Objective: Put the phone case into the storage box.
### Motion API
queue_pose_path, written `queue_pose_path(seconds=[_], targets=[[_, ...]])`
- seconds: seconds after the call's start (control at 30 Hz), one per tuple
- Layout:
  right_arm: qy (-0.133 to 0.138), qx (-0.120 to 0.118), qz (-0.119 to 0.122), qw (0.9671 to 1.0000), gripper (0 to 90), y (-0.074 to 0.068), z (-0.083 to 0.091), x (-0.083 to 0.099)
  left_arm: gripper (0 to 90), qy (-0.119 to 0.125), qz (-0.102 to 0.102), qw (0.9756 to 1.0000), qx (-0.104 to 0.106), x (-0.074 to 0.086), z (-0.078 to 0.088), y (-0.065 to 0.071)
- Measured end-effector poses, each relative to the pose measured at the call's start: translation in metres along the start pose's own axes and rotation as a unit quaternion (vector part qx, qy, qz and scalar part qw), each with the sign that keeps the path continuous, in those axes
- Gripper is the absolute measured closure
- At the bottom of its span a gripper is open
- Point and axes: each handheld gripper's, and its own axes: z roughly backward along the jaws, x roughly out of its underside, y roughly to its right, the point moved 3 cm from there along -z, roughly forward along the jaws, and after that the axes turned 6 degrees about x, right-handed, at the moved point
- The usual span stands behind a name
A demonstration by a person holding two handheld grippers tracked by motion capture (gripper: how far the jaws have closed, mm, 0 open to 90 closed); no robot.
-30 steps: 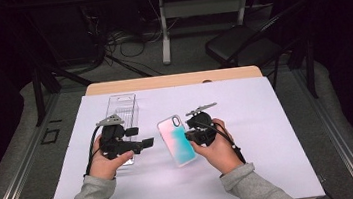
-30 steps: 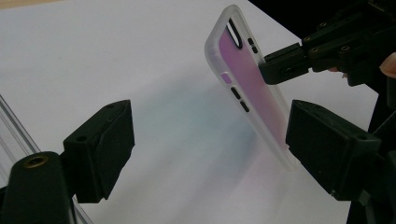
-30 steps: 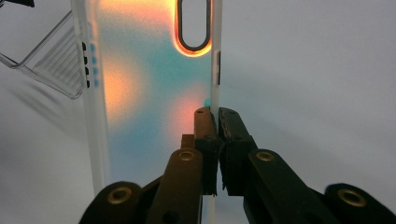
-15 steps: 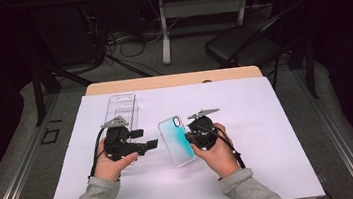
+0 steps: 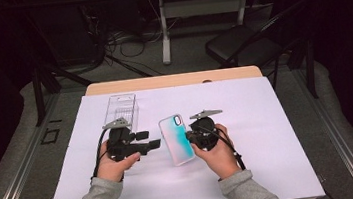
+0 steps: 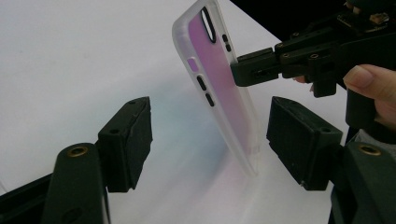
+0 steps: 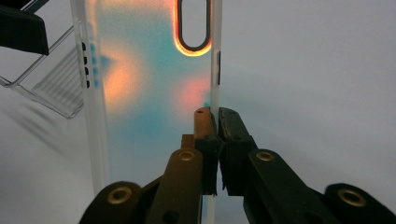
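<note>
The right gripper [image 5: 189, 137] has its two black jaws squeezed tight on the thin side edge of the phone case [image 5: 177, 139]. In the right gripper view you can see the pads pinching that edge [image 7: 215, 126]. The case is tipped up on its other long edge near the middle of the white table [image 5: 279, 133], just left of the right gripper.

The left gripper [image 5: 151, 139] sits to the left of the case. Its jaws have just been closing, but they are open about halfway now. In the left gripper view the case [image 6: 219, 88] stands between the two pads and neither pad touches it.

What could go wrong? The right gripper holds only a skinny rim, so the case could twist or slip out and flop flat. If the left jaws shut a bit crooked, they could push the case sideways and pull it out of the right grip. The case bends easily, so a hard squeeze could make it bow or pop away.

The case looks soft and rubbery, with a frosted see-through rim and a smooth back in blue-green and pink. It has a long oval hole for the camera and small dark button slots. A clear plastic box [image 5: 121, 108] with ridges lies farther back on the left. The table cover is flat and plain
</note>
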Motion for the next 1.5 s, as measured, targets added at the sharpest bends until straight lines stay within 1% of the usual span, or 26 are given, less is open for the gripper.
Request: queue_pose_path(seconds=[0.07, 0.23, 0.37, 0.43, 0.53, 0.63, 0.7, 0.87, 0.97, 1.03, 1.07, 1.13, 1.23, 1.3, 1.37, 1.43, 1.5], targets=[[0.003, 0.0, 0.0, 1.0, 87.1, 0.0, 0.001, 0.0, 32.1, -0.001, 0.008, 1.0, 0.003, 0.001, -0.001, 0.0], [0.008, -0.002, -0.003, 1.0, 87.1, -0.001, 0.002, -0.001, 36.1, -0.001, 0.015, 0.9999, 0.009, 0.002, -0.002, 0.001], [0.01, -0.003, -0.005, 0.9999, 87.1, -0.002, 0.003, -0.001, 36.5, -0.001, 0.021, 0.9997, 0.016, 0.002, -0.003, 0.002], [0.011, -0.003, -0.004, 0.9999, 87.0, -0.002, 0.003, -0.002, 36.5, -0.005, 0.026, 0.9995, 0.015, 0.002, -0.004, 0.002], [0.012, -0.004, -0.003, 0.9999, 87.1, -0.003, 0.004, -0.002, 36.5, -0.005, 0.033, 0.9993, 0.014, 0.003, -0.004, 0.002], [0.013, -0.004, -0.002, 0.9999, 87.1, -0.004, 0.004, -0.002, 36.8, 0.0, 0.039, 0.999, 0.021, 0.003, -0.004, 0.002], [0.013, -0.005, -0.001, 0.9999, 87.1, -0.005, 0.004, -0.002, 39.6, 0.003, 0.038, 0.999, 0.025, 0.003, -0.004, 0.002], [0.014, -0.006, 0.003, 0.9999, 87.0, -0.007, 0.004, -0.002, 40.3, 0.004, 0.037, 0.999, 0.025, 0.003, -0.005, 0.003], [0.013, -0.006, 0.003, 0.9999, 87.1, -0.009, 0.005, -0.002, 40.6, 0.005, 0.036, 0.9991, 0.022, 0.003, -0.005, 0.002], [0.013, -0.008, 0.006, 0.9999, 87.0, -0.01, 0.005, -0.002, 40.6, 0.006, 0.043, 0.9988, 0.022, 0.004, -0.006, 0.002], [0.013, -0.009, 0.005, 0.9999, 87.1, -0.011, 0.005, -0.002, 40.6, 0.004, 0.043, 0.9988, 0.023, 0.005, -0.006, 0.002], [0.013, -0.009, 0.007, 0.9998, 87.0, -0.012, 0.005, -0.002, 40.7, 0.006, 0.06, 0.9979, 0.025, 0.006, -0.008, 0.003], [0.014, -0.012, 0.009, 0.9998, 87.1, -0.015, 0.006, -0.002, 40.7, 0.01, 0.072, 0.9972, 0.02, 0.008, -0.009, 0.002], [0.014, -0.013, 0.011, 0.9997, 87.1, -0.016, 0.006, -0.002, 43.6, 0.015, 0.08, 0.9964, 0.024, 0.009, -0.01, 0.002], [0.015, -0.014, 0.012, 0.9997, 87.0, -0.017, 0.006, -0.002, 46.8, 0.015, 0.084, 0.996, 0.028, 0.01, -0.01, 0.001], [0.015, -0.015, 0.011, 0.9997, 87.1, -0.017, 0.006, -0.002, 48.3, 0.016, 0.081, 0.9963, 0.023, 0.01, -0.01, 0.001], [0.017, -0.016, 0.013, 0.9997, 87.1, -0.018, 0.006, -0.002, 50.5, 0.017, 0.082, 0.9962, 0.023, 0.01, -0.01, 0.001]])
